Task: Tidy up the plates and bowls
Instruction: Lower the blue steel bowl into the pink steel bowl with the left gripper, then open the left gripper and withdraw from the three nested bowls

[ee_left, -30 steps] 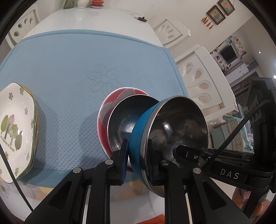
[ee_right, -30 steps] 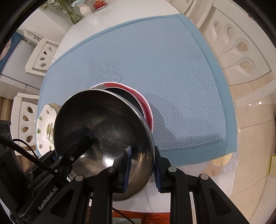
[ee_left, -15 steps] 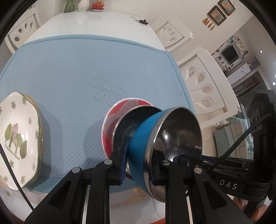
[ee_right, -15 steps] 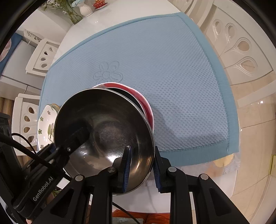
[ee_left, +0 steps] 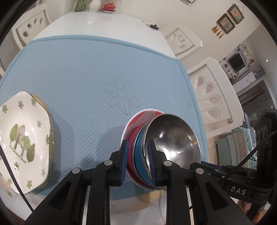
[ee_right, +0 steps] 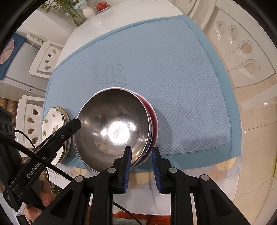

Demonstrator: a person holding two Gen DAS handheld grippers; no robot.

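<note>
A steel bowl with a blue outside (ee_left: 173, 138) (ee_right: 114, 124) sits nested in a red bowl (ee_left: 132, 131) (ee_right: 154, 124) near the front of the blue mat (ee_left: 86, 77). My left gripper (ee_left: 137, 147) is shut on the bowl's left rim, one pad inside and one outside; its finger (ee_right: 69, 128) shows in the right wrist view. My right gripper (ee_right: 141, 150) is shut on the near right rim of the same bowl, and its finger (ee_left: 207, 164) reaches in from the right. A stack of white floral plates (ee_left: 22, 138) (ee_right: 52, 124) lies at the mat's left edge.
White chairs (ee_left: 213, 97) (ee_right: 242, 52) stand around the white table (ee_left: 103, 24). A vase (ee_right: 88, 12) and a small red dish (ee_left: 108, 7) stand at the far end. The mat's front edge (ee_right: 199, 154) runs just behind the table's near edge.
The blue-sided bowl, held tilted above the red bowl, has levelled out and sunk into it. Both grippers kept hold of its rim.
</note>
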